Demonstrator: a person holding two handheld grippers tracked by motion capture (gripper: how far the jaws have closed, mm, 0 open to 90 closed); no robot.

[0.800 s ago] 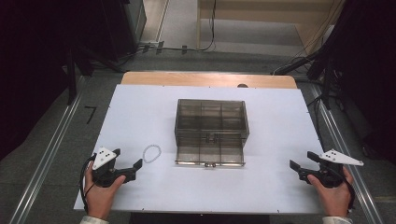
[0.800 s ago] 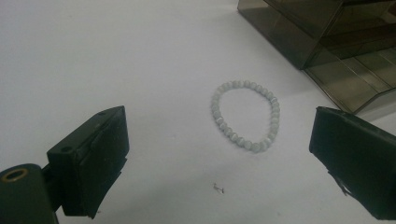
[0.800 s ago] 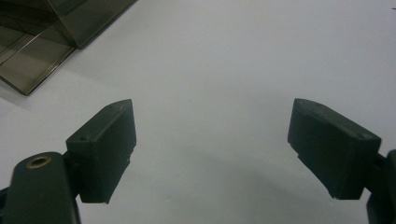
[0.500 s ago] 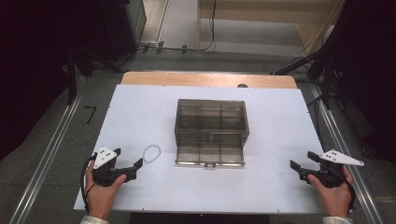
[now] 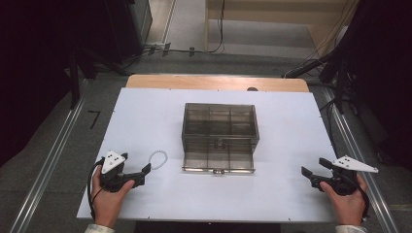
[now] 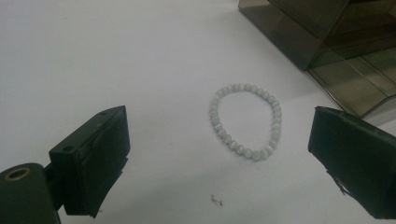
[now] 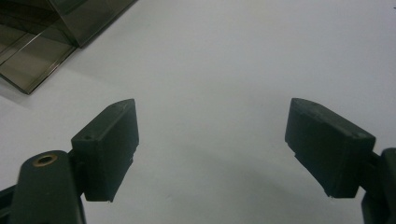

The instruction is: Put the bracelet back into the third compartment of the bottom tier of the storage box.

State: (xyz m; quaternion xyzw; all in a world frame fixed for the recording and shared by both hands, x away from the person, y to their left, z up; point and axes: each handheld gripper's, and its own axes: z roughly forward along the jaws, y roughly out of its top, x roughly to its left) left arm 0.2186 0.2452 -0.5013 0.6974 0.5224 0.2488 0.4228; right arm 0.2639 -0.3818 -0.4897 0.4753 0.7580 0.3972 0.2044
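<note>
Pale beads: the bracelet [image 6: 245, 120] is lying on the white worktop [image 5: 145, 121], just ahead of my left tongs [image 6: 219, 158], left of the smoky box [image 5: 219, 137]. Both tongs are gaping, empty; right tongs [image 5: 311, 174] idling near-right. Nothing is shifting from earlier, so no grab begun.

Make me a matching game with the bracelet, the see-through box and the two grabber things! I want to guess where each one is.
Things:
1. bead bracelet
2. smoky clear box
3. left gripper
4. right gripper

Places or states:
A. middle of the white table, lid open
B. near right corner, jaws open, nothing between them
C. flat on the table, left of the box
D. near left corner, open, pointing at the bracelet

Pairs: 1-C, 2-A, 3-D, 4-B
</note>
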